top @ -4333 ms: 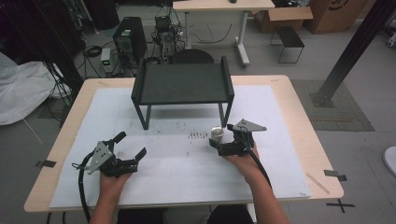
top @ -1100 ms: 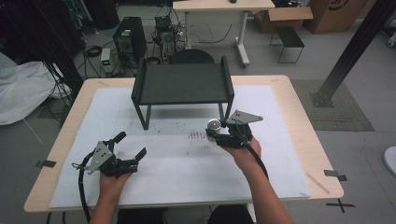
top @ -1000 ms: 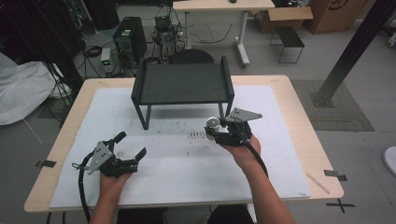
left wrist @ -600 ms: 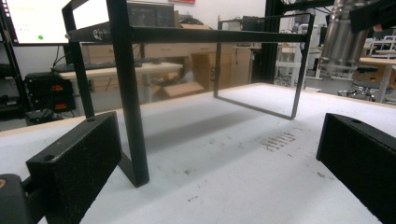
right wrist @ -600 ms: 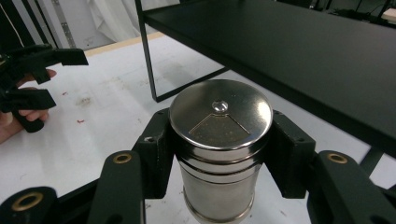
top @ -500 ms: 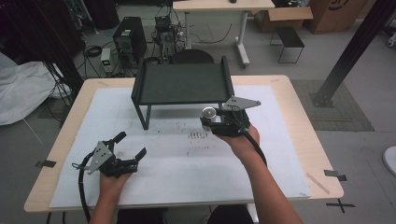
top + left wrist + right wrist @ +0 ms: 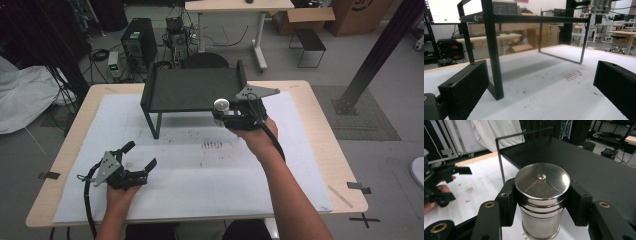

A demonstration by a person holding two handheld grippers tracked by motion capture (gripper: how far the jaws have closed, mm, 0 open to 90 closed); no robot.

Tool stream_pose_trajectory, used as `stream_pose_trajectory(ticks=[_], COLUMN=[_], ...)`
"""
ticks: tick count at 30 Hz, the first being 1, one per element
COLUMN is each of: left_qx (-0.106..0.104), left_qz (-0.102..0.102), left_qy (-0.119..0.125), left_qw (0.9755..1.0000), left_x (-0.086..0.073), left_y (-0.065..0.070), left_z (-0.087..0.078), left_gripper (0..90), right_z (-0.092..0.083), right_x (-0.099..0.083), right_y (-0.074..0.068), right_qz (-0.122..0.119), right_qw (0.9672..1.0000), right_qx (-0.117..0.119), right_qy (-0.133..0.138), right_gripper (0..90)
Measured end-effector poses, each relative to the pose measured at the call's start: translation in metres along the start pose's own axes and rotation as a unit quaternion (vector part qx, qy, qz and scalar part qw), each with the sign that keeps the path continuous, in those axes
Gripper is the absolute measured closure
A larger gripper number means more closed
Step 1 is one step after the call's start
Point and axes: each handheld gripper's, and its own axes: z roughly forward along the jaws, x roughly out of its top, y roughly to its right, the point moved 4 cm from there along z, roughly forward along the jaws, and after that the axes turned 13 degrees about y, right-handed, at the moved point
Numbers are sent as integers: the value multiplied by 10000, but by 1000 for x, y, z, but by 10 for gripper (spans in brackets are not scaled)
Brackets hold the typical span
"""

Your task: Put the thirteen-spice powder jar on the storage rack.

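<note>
Up by the stand, tin in my grip

My right gripper point(image 7: 541, 202) was clamped on both sides of a shiny round metal tin point(image 7: 542, 195), held upright in the air at the front right corner of the black stand point(image 7: 192, 90). My left gripper point(image 7: 137, 157) rested wide open and empty on the white mat point(image 7: 200, 170), well apart, bare mat between.

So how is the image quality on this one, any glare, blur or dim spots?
High view: dim and soft, the shelf nearly featureless black. Left gripper view: bright window glare at top, the near jaws slightly soft. Right gripper view: the steel shaker is sharp, with mild sheen on its lid, while the background blurs.
</note>
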Motion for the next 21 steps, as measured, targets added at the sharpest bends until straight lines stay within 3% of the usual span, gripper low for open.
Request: stream_pose_trajectory(ticks=[10, 21], left_qx=[-6, -16], left_qz=[-15, 15], left_qy=[4, -15], left_qw=[10000, 10000], left_x=[0, 0], left_y=[0, 0], left_z=[0, 0], left_gripper=[8, 8], right_z=[13, 34], right_x=[19, 30], right_y=[14, 24], right_qz=[148, 153], right_qw=[9998, 9995], right_qx=[-106, -242], right_qy=[102, 113], right_gripper=[486, 487])
